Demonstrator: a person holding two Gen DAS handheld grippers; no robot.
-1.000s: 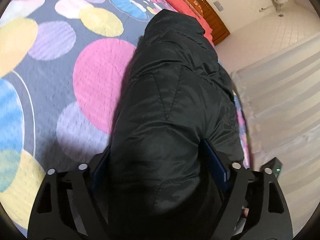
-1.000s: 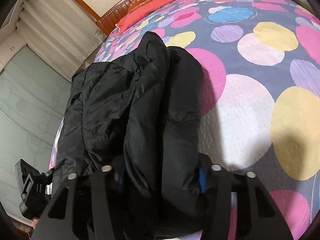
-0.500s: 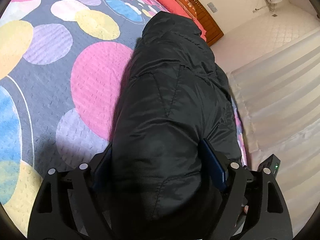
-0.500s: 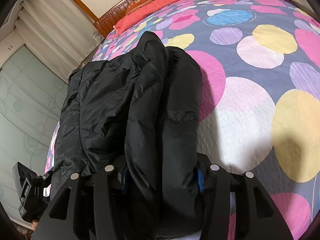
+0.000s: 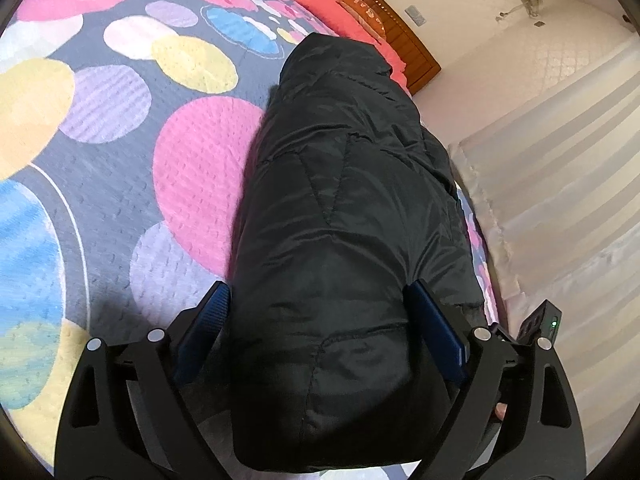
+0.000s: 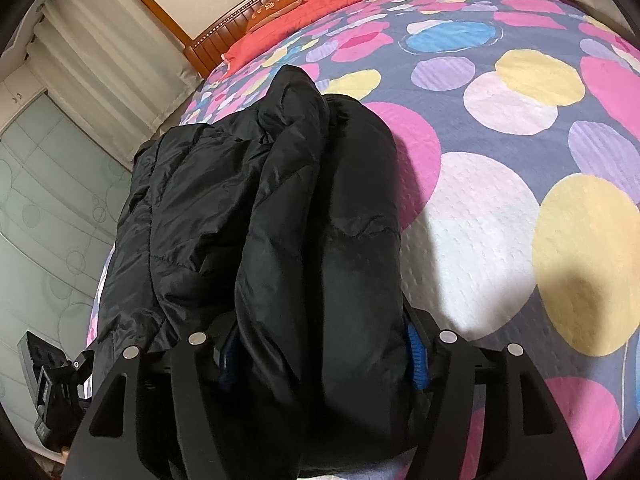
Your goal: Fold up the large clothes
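- Left hand-held gripper (image 5: 318,322): you had it clenched on the near end of the black padded jacket (image 5: 340,208). The blue pads (image 5: 208,320) pressed into the bulk from both sides, so the thick layers were kept stacked rather than springing apart.
- Jacket, left wrist view: it lay lengthwise on the bed (image 5: 100,128), along the edge nearest the curtain (image 5: 560,184), with its far end pointing toward the red pillow (image 5: 340,4) and wooden headboard (image 5: 404,36). It was already gathered into a long narrow bundle, which suggested the side folds were done.
- Jacket, right wrist view (image 6: 280,208): two puffy ridges ran side by side away from the camera, with a flatter panel spread to their left toward the bed's edge.
- Right hand-held gripper (image 6: 320,354): you had it clamped across both ridges at their near end, the jaws squeezing them together. Gripping the same end with both tools probably prepared you to carry that end over toward the far end for a crosswise fold.
- Bedspread (image 6: 500,200): the dotted cover to the right of the jacket offered flat room for it.
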